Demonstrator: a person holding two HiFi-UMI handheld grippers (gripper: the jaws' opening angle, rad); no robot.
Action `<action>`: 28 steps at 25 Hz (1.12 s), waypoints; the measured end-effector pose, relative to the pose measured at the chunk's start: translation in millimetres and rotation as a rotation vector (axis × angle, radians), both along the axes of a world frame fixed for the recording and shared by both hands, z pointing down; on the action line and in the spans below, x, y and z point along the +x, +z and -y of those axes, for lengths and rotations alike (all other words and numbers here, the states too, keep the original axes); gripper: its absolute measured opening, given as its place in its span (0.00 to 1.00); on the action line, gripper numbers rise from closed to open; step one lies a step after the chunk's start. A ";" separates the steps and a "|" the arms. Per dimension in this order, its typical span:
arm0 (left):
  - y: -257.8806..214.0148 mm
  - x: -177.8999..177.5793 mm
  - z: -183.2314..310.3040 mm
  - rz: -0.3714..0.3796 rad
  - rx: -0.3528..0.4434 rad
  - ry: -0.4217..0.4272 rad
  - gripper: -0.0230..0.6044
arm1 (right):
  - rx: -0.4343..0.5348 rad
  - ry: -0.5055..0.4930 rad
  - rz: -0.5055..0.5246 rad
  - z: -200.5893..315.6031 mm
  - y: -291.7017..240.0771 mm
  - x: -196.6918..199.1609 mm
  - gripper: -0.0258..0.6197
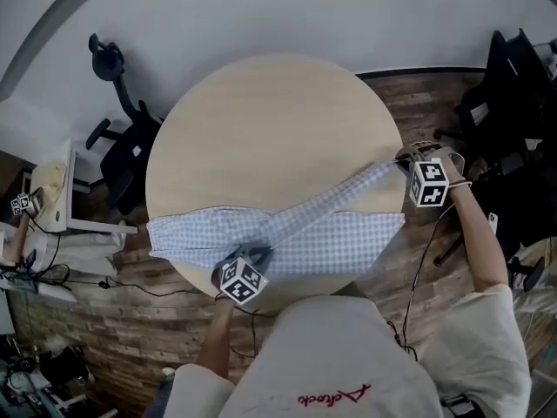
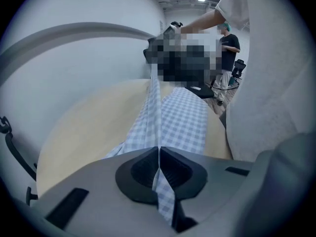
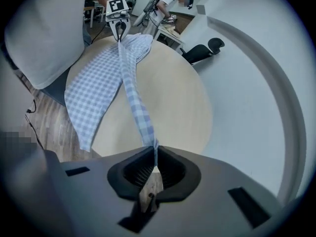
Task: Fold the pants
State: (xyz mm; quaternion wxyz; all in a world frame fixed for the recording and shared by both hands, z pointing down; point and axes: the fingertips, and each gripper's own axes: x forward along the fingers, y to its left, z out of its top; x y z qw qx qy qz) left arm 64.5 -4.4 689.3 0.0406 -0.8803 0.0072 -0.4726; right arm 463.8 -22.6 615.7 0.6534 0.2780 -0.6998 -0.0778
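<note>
**Checked pants pulled taut between two clamped grippers**

The blue-and-white checked cloth pants [image 1: 352, 232] lie spread along the near edge of the round pale wooden table [image 1: 261, 116]. Their left end droops over the table's left edge. One leg is raised off the rest and stretched in a tight diagonal band. The left gripper [image 1: 253, 252] is clamped on this leg at the near edge. The right gripper [image 1: 406, 158] is clamped on its far end at the table's right edge.
</note>
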 end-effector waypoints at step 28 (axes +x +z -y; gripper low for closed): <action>48.9 -48.4 -104.2 0.104 -0.002 0.233 0.10 | -0.115 0.541 0.303 -317.8 155.3 -110.8 0.25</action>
